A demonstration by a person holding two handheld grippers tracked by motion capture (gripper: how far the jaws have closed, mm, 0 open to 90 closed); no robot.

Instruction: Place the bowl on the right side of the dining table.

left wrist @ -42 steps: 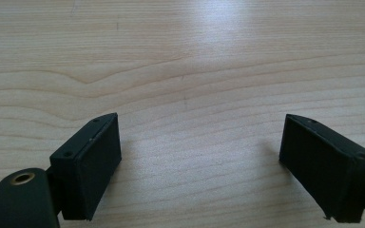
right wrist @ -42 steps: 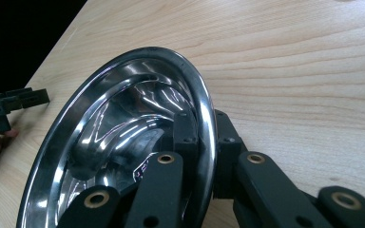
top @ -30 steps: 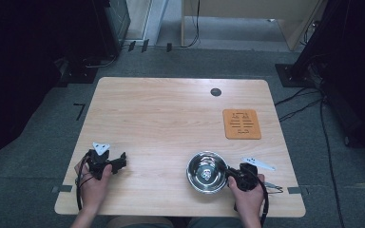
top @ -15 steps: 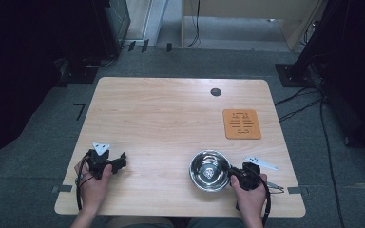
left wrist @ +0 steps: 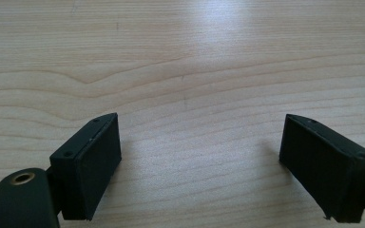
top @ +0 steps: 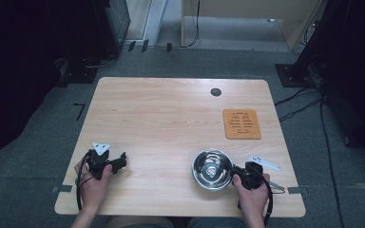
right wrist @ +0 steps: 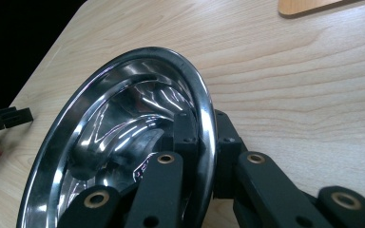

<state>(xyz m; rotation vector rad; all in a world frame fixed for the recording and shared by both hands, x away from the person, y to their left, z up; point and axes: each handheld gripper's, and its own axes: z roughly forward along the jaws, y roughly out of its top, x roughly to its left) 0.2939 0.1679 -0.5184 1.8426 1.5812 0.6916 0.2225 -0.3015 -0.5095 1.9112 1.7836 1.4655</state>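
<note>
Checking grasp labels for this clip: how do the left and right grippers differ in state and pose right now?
The left gripper has its jaws spread wide with only bare table between them; the right gripper is shut on the rim of the steel bowl, one jaw inside and one outside. The left gripper sits near the table's left front, the right gripper near the right front. Both are hand-held, low at the table.

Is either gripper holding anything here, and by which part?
Right gripper clamps the shiny round steel bowl by its rim, one jaw inside, one outside. Left gripper is open, holding nothing.
</note>
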